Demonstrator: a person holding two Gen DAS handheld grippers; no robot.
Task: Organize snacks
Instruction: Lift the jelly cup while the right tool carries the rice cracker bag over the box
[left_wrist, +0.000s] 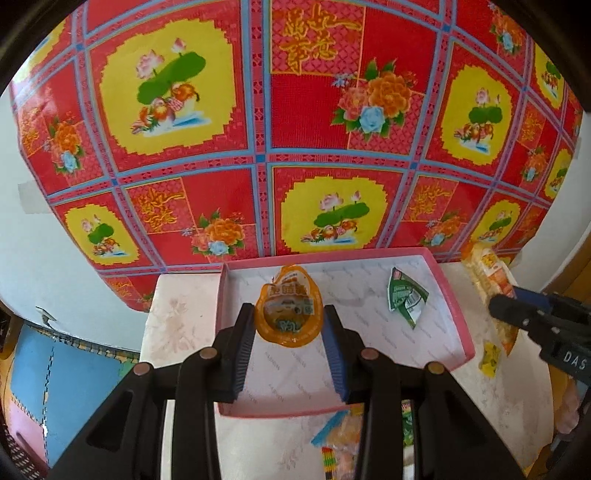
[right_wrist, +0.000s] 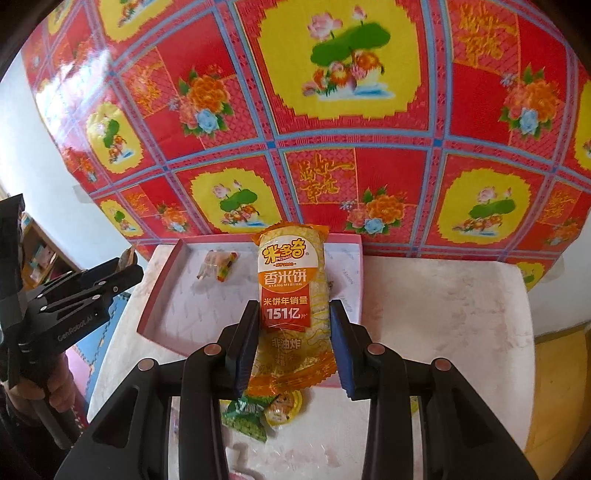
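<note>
Jaws clamp orange pouch, rice-cracker pack, seemingly above box

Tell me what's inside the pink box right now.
In the pink box lies a green packet; the right wrist view shows a clear candy wrapper. The held snacks hide part of its floor.

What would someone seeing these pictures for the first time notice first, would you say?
Most likely the bright red, yellow and blue floral cloth filling the wall behind the table. Next come the two held snacks: the left gripper clamps an orange jelly cup above the pink tray, and the right gripper grips a rice cracker pack upright in front of that tray.
</note>
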